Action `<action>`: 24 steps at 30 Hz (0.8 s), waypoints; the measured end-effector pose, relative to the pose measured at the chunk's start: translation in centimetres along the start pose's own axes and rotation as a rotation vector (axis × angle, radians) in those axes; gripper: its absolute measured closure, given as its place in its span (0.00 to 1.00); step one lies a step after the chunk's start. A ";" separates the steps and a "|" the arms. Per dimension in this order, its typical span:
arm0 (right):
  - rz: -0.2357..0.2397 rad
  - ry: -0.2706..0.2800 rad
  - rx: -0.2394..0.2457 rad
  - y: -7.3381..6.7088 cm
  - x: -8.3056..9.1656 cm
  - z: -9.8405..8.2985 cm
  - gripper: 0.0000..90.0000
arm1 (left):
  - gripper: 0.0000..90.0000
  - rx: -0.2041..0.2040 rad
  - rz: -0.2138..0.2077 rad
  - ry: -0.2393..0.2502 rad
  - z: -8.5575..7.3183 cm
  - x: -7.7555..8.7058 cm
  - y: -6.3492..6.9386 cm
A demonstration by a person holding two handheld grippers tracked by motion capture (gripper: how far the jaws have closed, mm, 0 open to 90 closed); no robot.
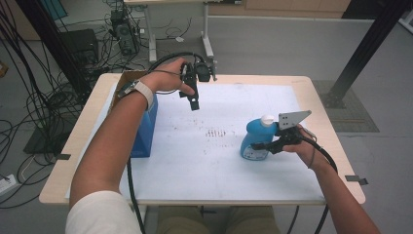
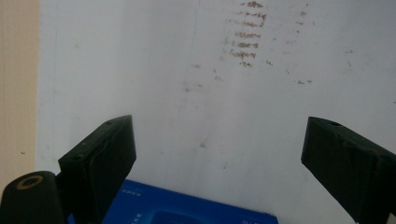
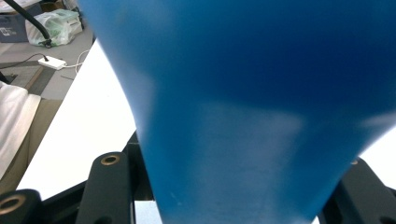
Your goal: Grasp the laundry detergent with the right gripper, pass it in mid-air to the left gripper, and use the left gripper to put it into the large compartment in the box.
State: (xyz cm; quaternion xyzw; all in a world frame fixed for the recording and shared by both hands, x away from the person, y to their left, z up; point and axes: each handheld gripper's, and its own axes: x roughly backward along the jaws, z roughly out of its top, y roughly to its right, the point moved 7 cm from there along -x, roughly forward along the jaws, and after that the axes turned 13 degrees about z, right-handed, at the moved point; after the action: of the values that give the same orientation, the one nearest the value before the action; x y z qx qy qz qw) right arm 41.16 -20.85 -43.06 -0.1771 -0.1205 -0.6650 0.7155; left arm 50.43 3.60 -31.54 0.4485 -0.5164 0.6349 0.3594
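Observation:
A blue bottle (image 1: 254, 140) with a white cap (image 1: 267, 119) stands upright on the white mat (image 1: 204, 165) at the right. My right gripper (image 1: 263, 145) is shut on its lower body from the right side. In the right gripper view the bottle (image 3: 243, 93) sits tight between the two black jaws. My left gripper (image 1: 194, 102) hangs above the mat's far left part, pointing down. Its jaws stand wide open with nothing between them, and the left gripper view looks down past them (image 2: 219, 140) at bare mat.
A blue box (image 1: 146, 131) stands at the mat's left edge under the left forearm, its top (image 2: 187, 212) just below the left jaws. Behind it is a cardboard box (image 1: 127, 78). Brown smears (image 1: 215, 132) mark the mat's middle. Cables lie on the floor to the left.

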 end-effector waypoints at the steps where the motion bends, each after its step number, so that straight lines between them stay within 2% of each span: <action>1: 0.000 0.000 0.000 0.0 0.0 0.0 0.48 | 0.12 0.000 0.000 -0.001 0.0 0.0 0.0; 24: -0.001 -0.001 0.003 0.0 0.0 0.0 0.48 | 0.12 -0.002 0.000 -0.004 0.0 0.0 0.0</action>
State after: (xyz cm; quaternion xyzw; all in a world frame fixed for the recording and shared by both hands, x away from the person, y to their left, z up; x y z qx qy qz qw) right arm 41.18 -20.84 -43.06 -0.1764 -0.1221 -0.6649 0.7154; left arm 50.42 3.56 -31.56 0.4492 -0.5178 0.6336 0.3588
